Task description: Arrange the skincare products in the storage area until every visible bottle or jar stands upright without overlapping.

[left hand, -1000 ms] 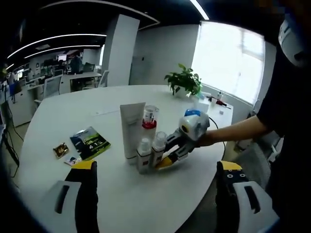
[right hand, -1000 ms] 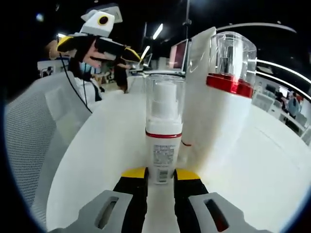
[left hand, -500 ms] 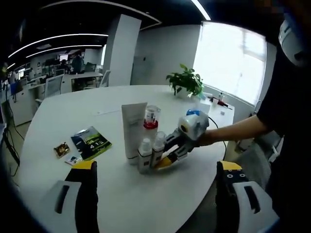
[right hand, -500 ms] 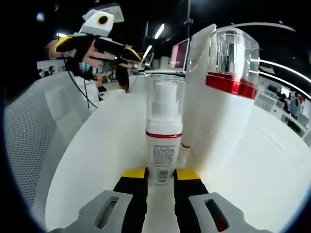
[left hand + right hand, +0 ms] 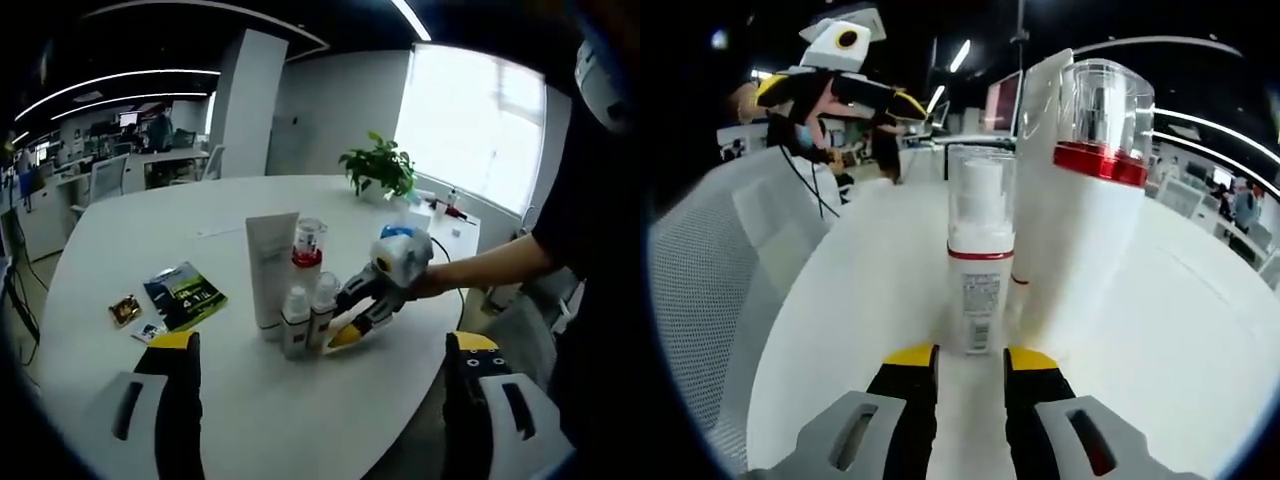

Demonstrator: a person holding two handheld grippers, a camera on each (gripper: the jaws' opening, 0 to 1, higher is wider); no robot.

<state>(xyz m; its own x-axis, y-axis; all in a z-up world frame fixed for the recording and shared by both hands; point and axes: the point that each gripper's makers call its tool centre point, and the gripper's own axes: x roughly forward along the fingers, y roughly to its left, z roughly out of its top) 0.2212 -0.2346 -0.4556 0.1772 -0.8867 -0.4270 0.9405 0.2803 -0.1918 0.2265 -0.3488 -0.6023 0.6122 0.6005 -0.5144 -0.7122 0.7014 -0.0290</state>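
Note:
Several skincare products stand upright in a tight group on the white round table (image 5: 120, 240): a tall white tube (image 5: 270, 270), a red-collared bottle with a clear cap (image 5: 309, 243) and two small clear-capped bottles (image 5: 296, 320) (image 5: 325, 308). My right gripper (image 5: 347, 333), held by a hand, sits just right of the small bottles. In the right gripper view its jaws (image 5: 971, 357) are slightly parted, and the small red-banded bottle (image 5: 980, 270) stands free just beyond the tips. The red-collared bottle (image 5: 1090, 230) and tube (image 5: 1040, 140) rise behind it. My left gripper (image 5: 321, 341) hangs wide open, well short of the group.
A green packet (image 5: 185, 293) and a small snack packet (image 5: 125, 309) lie on the table's left side. A potted plant (image 5: 378, 168) stands at the far edge. A mesh chair (image 5: 700, 280) sits beside the table. My left gripper (image 5: 840, 95) hovers beyond the table edge.
My right gripper has drawn back a little from the small bottle and its jaws have parted slightly. The bottle now stands ahead of the tips instead of between them. The left gripper has barely moved.

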